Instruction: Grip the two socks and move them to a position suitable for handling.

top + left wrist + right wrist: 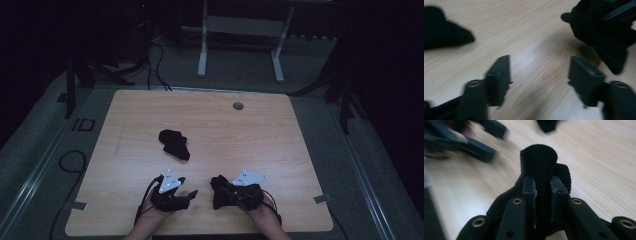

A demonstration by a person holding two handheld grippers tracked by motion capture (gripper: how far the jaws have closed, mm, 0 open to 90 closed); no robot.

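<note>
**Firmly pinched: one black sock in the right claw**

Right now the black ribbed sock (543, 182) sits between the jaws of the right claw (543, 195), which press on it from both sides; its rolled cuff end stands up just beyond the jaw tips, and the rest of the fabric bunches under the claw's body. From the high view, the same sock (218, 192) hangs at the claw's (225, 192) tip, low over the near part of the desk (280, 150).

Just beside it, across a small gap of bare wood, the left claw (187, 194) points toward the right one. Its jaws stand partly apart with nothing between them; in the left gripper view the left claw (540, 80) frames plain desk surface, with the held sock (604, 37) ahead of it and off to one side.

Farther ahead of both claws, well apart from them, a second black sock (174, 143) lies crumpled on the desk. A small round grey grommet (238, 106) sits near the desk's far edge.
</note>
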